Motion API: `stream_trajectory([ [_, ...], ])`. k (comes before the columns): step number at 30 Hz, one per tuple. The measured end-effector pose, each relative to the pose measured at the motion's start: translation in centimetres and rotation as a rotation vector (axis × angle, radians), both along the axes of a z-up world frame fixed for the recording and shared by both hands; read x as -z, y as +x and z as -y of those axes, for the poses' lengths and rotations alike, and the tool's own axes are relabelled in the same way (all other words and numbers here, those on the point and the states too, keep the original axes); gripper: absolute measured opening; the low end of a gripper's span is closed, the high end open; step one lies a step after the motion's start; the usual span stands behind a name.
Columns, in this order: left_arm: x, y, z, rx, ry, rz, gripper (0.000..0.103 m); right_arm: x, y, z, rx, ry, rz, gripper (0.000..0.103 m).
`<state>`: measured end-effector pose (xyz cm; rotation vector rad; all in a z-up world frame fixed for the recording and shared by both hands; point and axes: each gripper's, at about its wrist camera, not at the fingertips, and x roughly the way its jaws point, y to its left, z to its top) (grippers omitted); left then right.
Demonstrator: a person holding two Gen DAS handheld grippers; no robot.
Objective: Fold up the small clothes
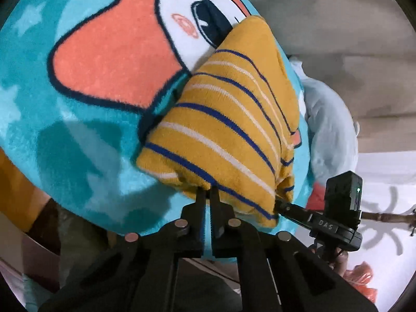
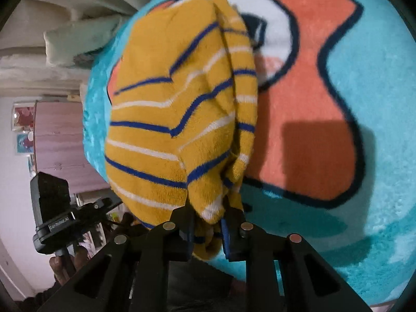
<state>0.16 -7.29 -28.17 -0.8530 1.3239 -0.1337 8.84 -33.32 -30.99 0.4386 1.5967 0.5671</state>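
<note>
Clearly, one small garment point(image 1: 223, 130), mustard yellow with blue and white stripes, lies folded near the right edge of a turquoise blanket point(image 1: 85, 161) printed with one orange, white and navy cartoon figure. Starting at the left, the left gripper point(image 1: 207, 195) has its two fingers pressed together on the garment's near hem, pinching a thin fold. Rightward, the right gripper point(image 2: 206, 223) has its two fingers clamped on a thicker bunch of the same garment at its near right corner. One pale grey cloth point(image 1: 330, 130) lies just past the blanket's right edge.
</note>
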Motion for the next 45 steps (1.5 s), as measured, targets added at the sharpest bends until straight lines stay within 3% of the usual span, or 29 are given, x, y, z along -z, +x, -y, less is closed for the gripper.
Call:
stream_trajectory([
  [1, -0.3, -0.1, 0.1, 0.010, 0.003, 0.007, 0.006, 0.3, -0.1, 0.0, 0.000, -0.007, -0.003, 0.024],
  [3, -1.2, -0.1, 0.3, 0.032, -0.010, 0.030, 0.034, 0.9, -0.2, 0.3, 0.025, -0.002, -0.017, 0.027],
  [5, -2.8, -0.4, 0.1, 0.061, -0.004, 0.065, 0.044, 1.2, -0.1, 0.5, 0.041, 0.001, -0.022, 0.036],
  [7, -4.3, -0.4, 0.4, 0.099, 0.066, 0.101, 0.048, 1.6, -0.1, 0.6, 0.046, -0.004, -0.022, 0.043],
  [9, -5.5, 0.0, 1.2, 0.143, 0.240, 0.122, 0.061, 1.7, 0.1, 0.8, 0.054, 0.010, -0.027, 0.043],
  [11, -5.5, 0.9, 2.2, 0.167, 0.392, 0.125, 0.063, 1.5, 0.2, 0.9, 0.038, 0.000, -0.016, 0.043],
  [13, -4.8, 1.6, 2.6, 0.195, 0.444, 0.112, 0.063, 0.8, 0.4, 0.8, 0.015, -0.018, 0.008, 0.045],
  [16, -4.1, 2.0, 3.1, 0.219, 0.496, 0.126, 0.064, -1.1, 0.7, 1.8, 0.024, -0.051, 0.056, 0.056],
  [18, -4.0, 2.2, 3.3, 0.230, 0.522, 0.138, 0.072, -2.6, 0.8, 2.1, 0.031, -0.053, 0.091, 0.062],
  [20, -4.0, 2.5, 2.9, 0.225, 0.529, 0.146, 0.074, -3.8, 1.1, 2.3, 0.030, -0.060, 0.134, 0.071],
  [22, -3.9, 3.0, 2.6, 0.204, 0.529, 0.144, 0.077, -4.1, 1.5, 2.1, 0.036, -0.069, 0.141, 0.072],
  [24, -3.1, 3.9, 2.4, 0.196, 0.522, 0.120, 0.089, -3.7, 2.2, 2.0, 0.056, -0.060, 0.123, 0.073],
  [29, -1.8, 4.2, 0.9, 0.175, 0.411, 0.071, 0.089, -1.7, 2.0, 1.0, 0.053, -0.071, 0.098, 0.073],
  [33, -1.8, 3.6, 1.6, 0.237, 0.509, 0.079, 0.090, 0.2, 1.0, 1.6, 0.072, -0.167, 0.066, 0.073],
  [36, -1.2, 3.6, 1.8, 0.290, 0.520, 0.059, 0.090, 0.6, 0.4, 2.5, 0.122, -0.143, 0.038, 0.073],
  [41, -5.0, 3.2, 0.5, 0.307, 0.550, 0.164, 0.089, -2.3, 0.2, 4.0, 0.198, -0.086, 0.104, 0.073],
  [45, -7.0, 3.9, -1.8, 0.259, 0.462, 0.195, 0.089, -3.9, 1.4, 4.1, 0.247, -0.070, 0.143, 0.073],
])
